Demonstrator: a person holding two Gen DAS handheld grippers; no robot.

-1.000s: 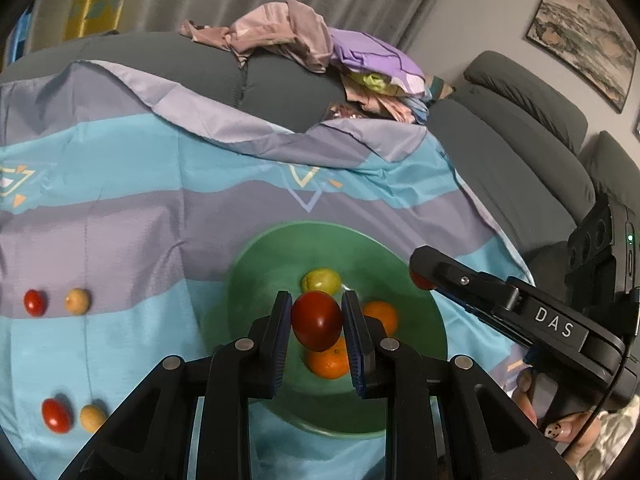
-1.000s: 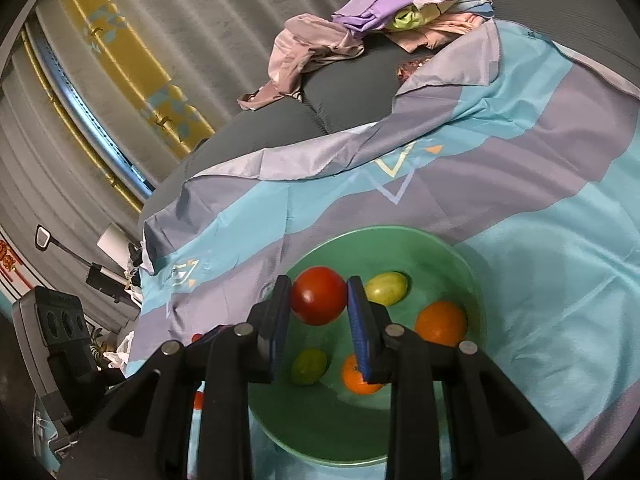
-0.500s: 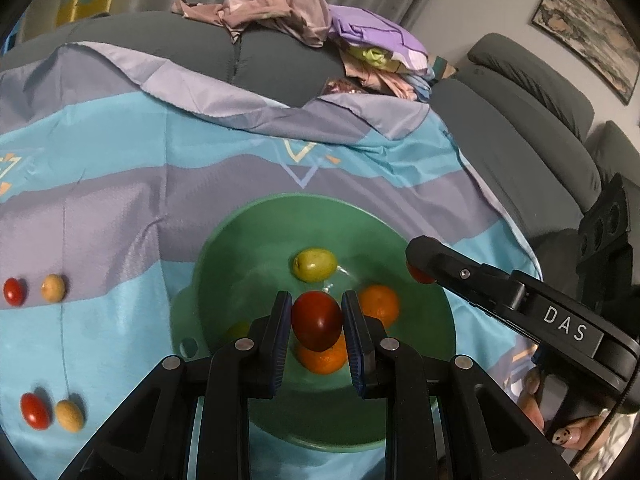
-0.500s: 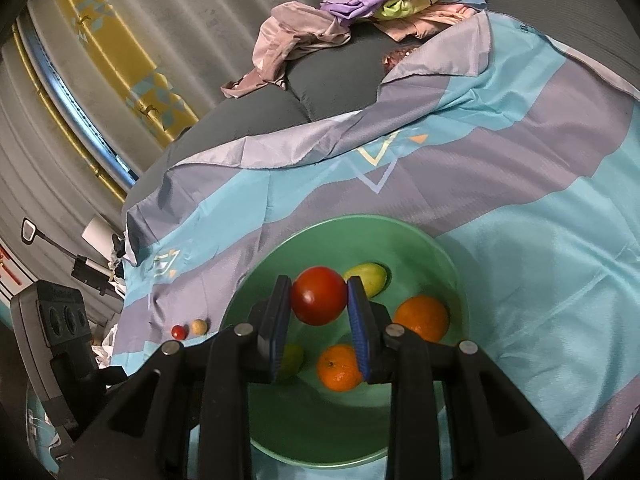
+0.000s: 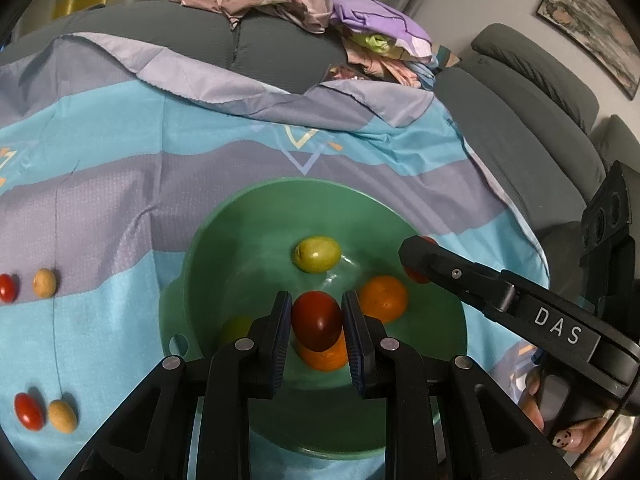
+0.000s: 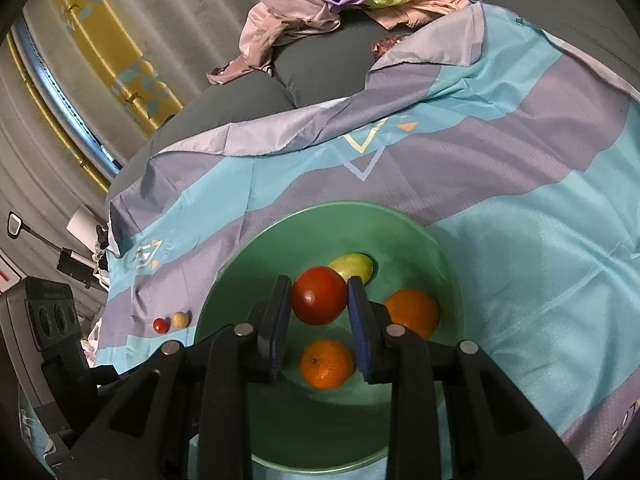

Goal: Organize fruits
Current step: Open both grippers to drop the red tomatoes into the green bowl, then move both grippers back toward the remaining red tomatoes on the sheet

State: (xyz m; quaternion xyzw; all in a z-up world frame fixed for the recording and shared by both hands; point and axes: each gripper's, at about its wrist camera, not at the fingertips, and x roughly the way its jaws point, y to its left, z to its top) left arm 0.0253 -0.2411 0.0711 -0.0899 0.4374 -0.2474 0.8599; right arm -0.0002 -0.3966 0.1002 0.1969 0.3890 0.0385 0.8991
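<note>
While clamped, each gripper's (image 5: 316, 322) tomato (image 5: 317, 320) hangs (seemingly) over bowl (image 5: 224, 232)

A green bowl (image 5: 208, 240) on a blue and purple cloth (image 5: 120, 160) holds two oranges (image 6: 327, 364), a yellow-green fruit (image 5: 318, 254) and another at its left wall. Two red tomatoes (image 5: 316, 326) hang clamped above it. Small red and tan fruits (image 5: 44, 282) lie paired on the cloth.

Left wrist view: orange (image 5: 325, 354) mostly hidden behind the held dark red tomato (image 5: 317, 320). Yellow-green fruit (image 5: 235, 328) half covered by a finger. Right hand-held gripper (image 5: 416, 258) hides most of its red tomato (image 5: 416, 276). Green bowl (image 5: 208, 240) near rim blocked.
</note>
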